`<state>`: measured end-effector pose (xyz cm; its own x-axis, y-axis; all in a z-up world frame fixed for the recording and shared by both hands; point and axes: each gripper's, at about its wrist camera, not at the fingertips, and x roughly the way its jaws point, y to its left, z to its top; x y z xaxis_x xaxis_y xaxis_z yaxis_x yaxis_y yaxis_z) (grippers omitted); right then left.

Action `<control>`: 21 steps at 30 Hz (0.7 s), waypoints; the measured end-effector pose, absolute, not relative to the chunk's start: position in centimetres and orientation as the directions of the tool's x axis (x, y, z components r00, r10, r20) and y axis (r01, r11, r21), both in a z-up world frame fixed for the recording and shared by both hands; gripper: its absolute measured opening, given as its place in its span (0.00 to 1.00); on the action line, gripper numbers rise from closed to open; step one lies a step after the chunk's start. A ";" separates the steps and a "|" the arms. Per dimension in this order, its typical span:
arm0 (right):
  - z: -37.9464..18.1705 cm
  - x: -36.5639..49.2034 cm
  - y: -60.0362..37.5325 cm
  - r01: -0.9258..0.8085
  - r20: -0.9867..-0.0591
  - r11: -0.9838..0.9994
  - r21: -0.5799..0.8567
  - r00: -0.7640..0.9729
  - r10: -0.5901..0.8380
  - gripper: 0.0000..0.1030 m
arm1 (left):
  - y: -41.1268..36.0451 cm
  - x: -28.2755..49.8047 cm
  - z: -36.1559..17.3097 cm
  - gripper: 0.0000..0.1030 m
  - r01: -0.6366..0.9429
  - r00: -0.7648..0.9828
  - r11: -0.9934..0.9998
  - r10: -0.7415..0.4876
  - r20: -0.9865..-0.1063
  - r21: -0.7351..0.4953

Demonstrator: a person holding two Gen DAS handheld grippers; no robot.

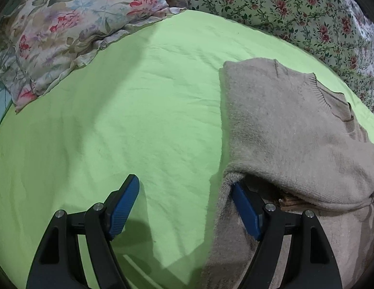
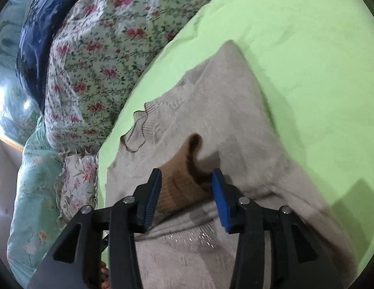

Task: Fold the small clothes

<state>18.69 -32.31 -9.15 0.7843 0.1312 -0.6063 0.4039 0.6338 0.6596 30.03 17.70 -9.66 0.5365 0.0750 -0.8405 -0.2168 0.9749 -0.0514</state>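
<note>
We see the sweater (image 1: 295, 132) lying on the green sheet (image 1: 138, 96), at right in the left view. Our left tool (image 1: 187, 207) is spread wide, its right pad tucked under a sweater fold. Our right tool (image 2: 187, 192) stands part-open around a brown cuff (image 2: 184, 175), centre frame.

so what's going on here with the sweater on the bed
A person with a hand-held gripper in each hand is folding a beige sweater on a green sheet. The right hand-held gripper has a brown ribbed cuff between its fingers. The left hand-held gripper is open at the sweater's edge.
</note>
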 end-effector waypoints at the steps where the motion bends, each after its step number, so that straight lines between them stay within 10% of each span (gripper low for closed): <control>1: -8.4 19.0 -31.9 0.383 -0.605 0.659 0.647 0.784 0.139 0.08 | 17.8 30.1 -9.7 0.77 -0.218 0.536 0.974 0.071 -0.841 -0.057; 5: -2.1 17.4 -30.0 0.200 -0.440 0.766 0.611 0.890 0.119 0.08 | 17.9 30.2 -9.9 0.77 -0.217 0.534 0.974 0.064 -0.843 -0.063; 15: -7.7 18.1 -33.6 0.466 -0.667 0.682 0.564 0.744 0.043 0.13 | 17.8 30.3 -10.0 0.80 -0.215 0.532 0.975 0.065 -0.845 -0.061; 18: -7.3 18.2 -32.4 0.424 -0.678 0.732 0.534 0.731 0.071 0.47 | 17.9 30.4 -10.1 0.80 -0.216 0.529 0.974 0.064 -0.846 -0.062; 21: -7.1 19.1 -31.1 0.445 -0.748 0.805 0.392 0.664 -0.002 0.04 | 18.1 30.5 -10.1 0.82 -0.220 0.522 0.974 0.069 -0.850 -0.055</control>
